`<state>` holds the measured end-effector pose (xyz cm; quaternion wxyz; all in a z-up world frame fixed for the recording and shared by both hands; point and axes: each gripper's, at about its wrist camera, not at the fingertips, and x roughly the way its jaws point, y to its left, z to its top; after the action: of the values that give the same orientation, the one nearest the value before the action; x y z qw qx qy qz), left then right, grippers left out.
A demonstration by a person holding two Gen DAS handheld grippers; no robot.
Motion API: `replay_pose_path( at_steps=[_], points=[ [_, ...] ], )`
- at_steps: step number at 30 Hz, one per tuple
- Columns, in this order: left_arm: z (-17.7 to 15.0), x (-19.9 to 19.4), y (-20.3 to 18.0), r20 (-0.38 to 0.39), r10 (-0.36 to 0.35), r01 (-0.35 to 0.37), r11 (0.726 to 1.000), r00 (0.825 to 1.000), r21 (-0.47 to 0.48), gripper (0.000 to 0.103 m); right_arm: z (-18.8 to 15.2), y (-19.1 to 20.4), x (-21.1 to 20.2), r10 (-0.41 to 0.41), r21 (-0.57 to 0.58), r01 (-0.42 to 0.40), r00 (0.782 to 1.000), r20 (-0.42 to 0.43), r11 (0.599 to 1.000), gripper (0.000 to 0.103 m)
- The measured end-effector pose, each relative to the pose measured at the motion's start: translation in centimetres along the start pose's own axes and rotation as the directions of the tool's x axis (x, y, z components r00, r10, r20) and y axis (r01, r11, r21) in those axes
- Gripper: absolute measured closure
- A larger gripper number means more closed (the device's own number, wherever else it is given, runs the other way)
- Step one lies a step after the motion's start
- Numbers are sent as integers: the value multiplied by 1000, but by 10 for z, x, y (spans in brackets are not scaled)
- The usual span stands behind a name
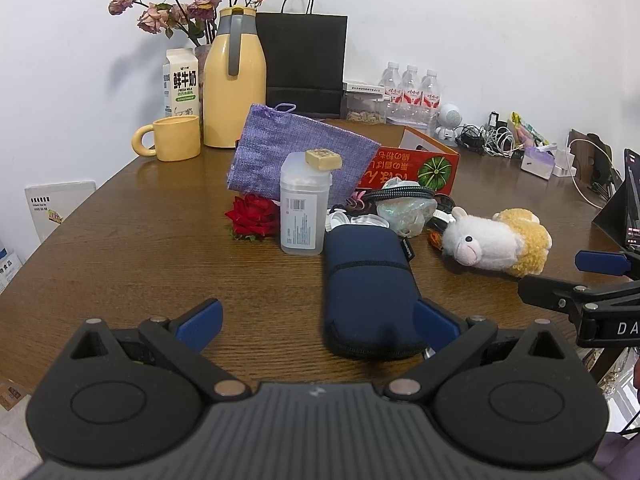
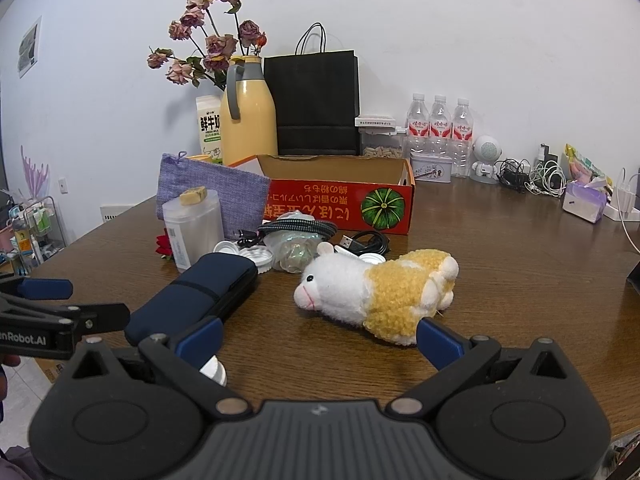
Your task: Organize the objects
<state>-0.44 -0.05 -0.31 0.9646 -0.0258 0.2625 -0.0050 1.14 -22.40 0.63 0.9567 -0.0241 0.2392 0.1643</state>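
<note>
My left gripper (image 1: 318, 322) is open and empty; a navy zip case (image 1: 368, 292) lies on the wooden table (image 1: 140, 248) just inside its right finger. My right gripper (image 2: 318, 338) is open and empty, its right finger beside the tail end of a white and yellow plush sheep (image 2: 376, 288). The navy case (image 2: 196, 300) lies by its left finger. Behind are a clear plastic bottle (image 1: 302, 208) with a small yellow block (image 1: 322, 158) on top, a purple knit pouch (image 1: 296, 160), a red rose (image 1: 254, 216) and an open red cardboard box (image 2: 340, 196).
A tangle of cables, white caps and a crumpled clear bag (image 2: 296, 248) lies before the box. At the back stand a yellow jug (image 1: 234, 80), yellow mug (image 1: 172, 138), milk carton (image 1: 180, 82), black paper bag (image 2: 314, 104), water bottles (image 2: 440, 128), chargers and cords (image 2: 532, 178).
</note>
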Motion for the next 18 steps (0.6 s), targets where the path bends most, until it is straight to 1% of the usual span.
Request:
replay_pose_path(
  at_steps=[18],
  points=[
    [-5,1,1,-8,1,-1,1000,1000,-4,0,-1,1,0,0,1,0,1000,0,1000,0]
  ],
)
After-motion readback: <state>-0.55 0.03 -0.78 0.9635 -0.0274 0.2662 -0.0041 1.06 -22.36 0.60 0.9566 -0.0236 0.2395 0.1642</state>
